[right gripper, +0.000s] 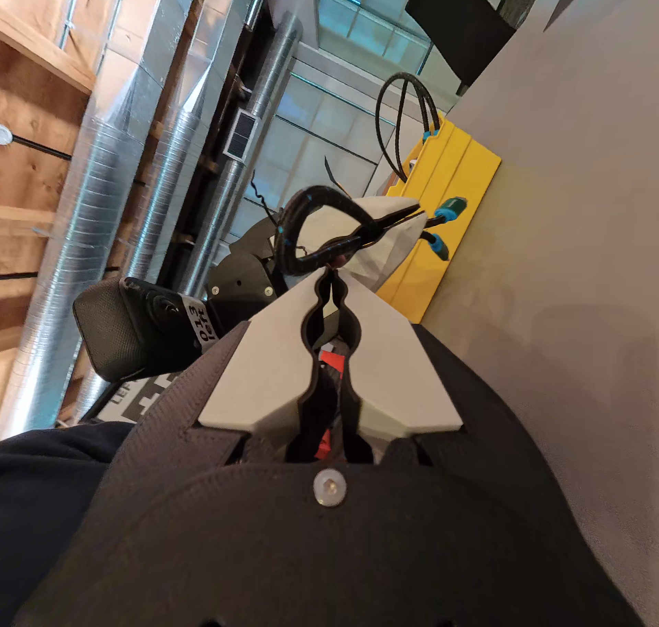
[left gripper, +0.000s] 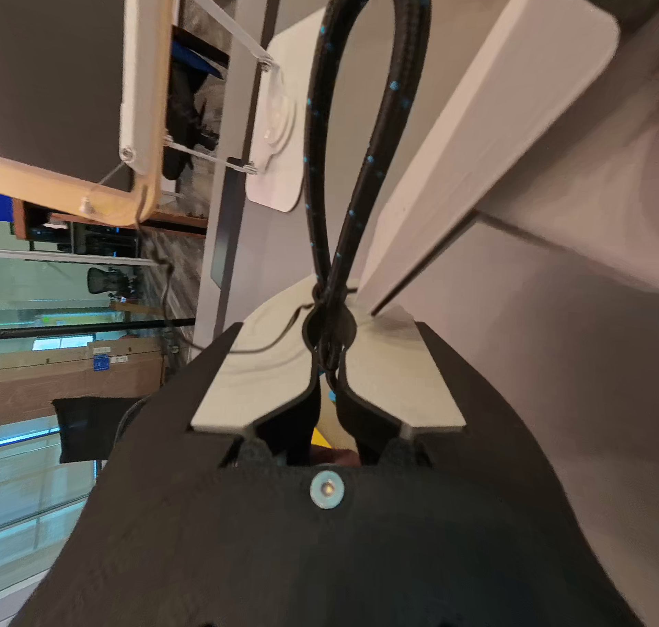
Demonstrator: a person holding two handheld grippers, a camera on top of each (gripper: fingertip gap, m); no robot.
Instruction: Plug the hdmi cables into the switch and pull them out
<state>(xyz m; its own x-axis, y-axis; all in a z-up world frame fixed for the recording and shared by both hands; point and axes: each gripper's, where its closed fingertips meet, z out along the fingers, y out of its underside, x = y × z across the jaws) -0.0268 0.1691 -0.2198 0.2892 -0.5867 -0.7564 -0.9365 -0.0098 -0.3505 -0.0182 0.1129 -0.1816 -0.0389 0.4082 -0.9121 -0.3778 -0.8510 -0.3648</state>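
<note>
Above the grey table (right gripper: 570,289), the left claw (left gripper: 330,328) pinches the looped cable (left gripper: 356,111).

An open-plan office or lab: above the grey tabletop (right gripper: 570,289) run bare silver ducts (right gripper: 117,218) under wooden ceiling boards (right gripper: 39,86); beyond it, glass partitions (left gripper: 42,289) and a black mesh chair (left gripper: 107,280).

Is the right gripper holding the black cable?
No, the right gripper has its fingers closed on nothing; the black cable loop is pinched by the left gripper ahead.
</note>
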